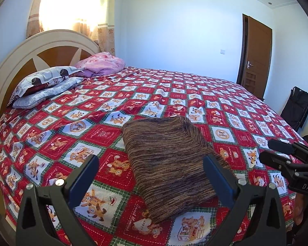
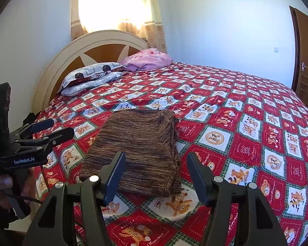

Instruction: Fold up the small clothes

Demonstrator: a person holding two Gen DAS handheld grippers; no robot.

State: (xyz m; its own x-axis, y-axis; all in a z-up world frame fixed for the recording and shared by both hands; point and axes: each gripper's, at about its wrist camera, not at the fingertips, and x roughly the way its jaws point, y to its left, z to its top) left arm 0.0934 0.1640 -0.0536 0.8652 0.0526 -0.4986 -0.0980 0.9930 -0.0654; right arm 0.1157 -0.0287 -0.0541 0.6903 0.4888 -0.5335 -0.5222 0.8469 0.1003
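A brown striped knit garment (image 1: 170, 164) lies folded into a rectangle on the red patterned bedspread (image 1: 174, 94), near the front edge of the bed. My left gripper (image 1: 152, 160) is open, held above the garment's near end, holding nothing. My right gripper (image 2: 156, 157) is open and empty, just in front of the garment (image 2: 139, 145). The right gripper also shows at the right edge of the left wrist view (image 1: 277, 149). The left gripper shows at the left edge of the right wrist view (image 2: 53, 129).
Two patterned pillows (image 1: 45, 86) and a pink bundle (image 1: 102, 63) lie by the round headboard (image 1: 14, 61). A brown door (image 1: 256, 57) and a black bag (image 1: 297, 106) stand at the right. A curtained window (image 2: 117, 4) is behind the headboard.
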